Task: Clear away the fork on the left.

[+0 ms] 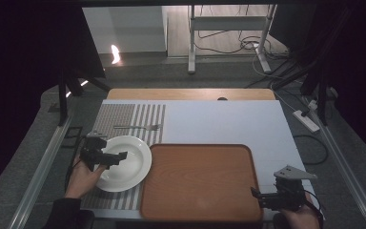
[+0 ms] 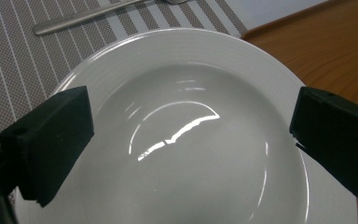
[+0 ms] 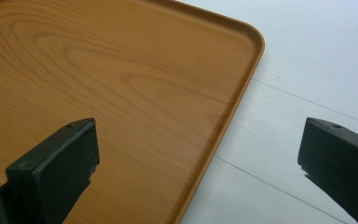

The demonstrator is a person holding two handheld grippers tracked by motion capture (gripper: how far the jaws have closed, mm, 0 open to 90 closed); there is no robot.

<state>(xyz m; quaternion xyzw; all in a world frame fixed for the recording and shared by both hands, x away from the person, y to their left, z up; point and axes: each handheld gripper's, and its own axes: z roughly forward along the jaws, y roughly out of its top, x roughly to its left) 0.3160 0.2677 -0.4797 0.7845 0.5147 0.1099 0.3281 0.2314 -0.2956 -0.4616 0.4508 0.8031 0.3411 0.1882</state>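
A white deep plate point(image 1: 128, 164) point(image 2: 191, 135) rests on a striped placemat point(image 1: 124, 117) at the left. My left gripper point(image 1: 116, 159) point(image 2: 191, 135) hovers over the plate's left part, open, with nothing between its fingers. A silver fork point(image 1: 138, 127) point(image 2: 88, 16) lies on the mat beyond the plate. A brown wooden tray point(image 1: 200, 181) point(image 3: 98, 79) sits at the centre front, bare. My right gripper point(image 1: 262, 198) point(image 3: 198, 163) is open above the tray's near right corner, one finger over the wood and the other over the white tabletop.
The white tabletop point(image 1: 228, 121) point(image 3: 317, 60) stretches behind and to the right of the tray. A wooden strip point(image 1: 190, 94) borders the far edge. Beyond stand table legs point(image 1: 191, 43) and cables on the floor. A power strip point(image 1: 306, 120) lies right of the table.
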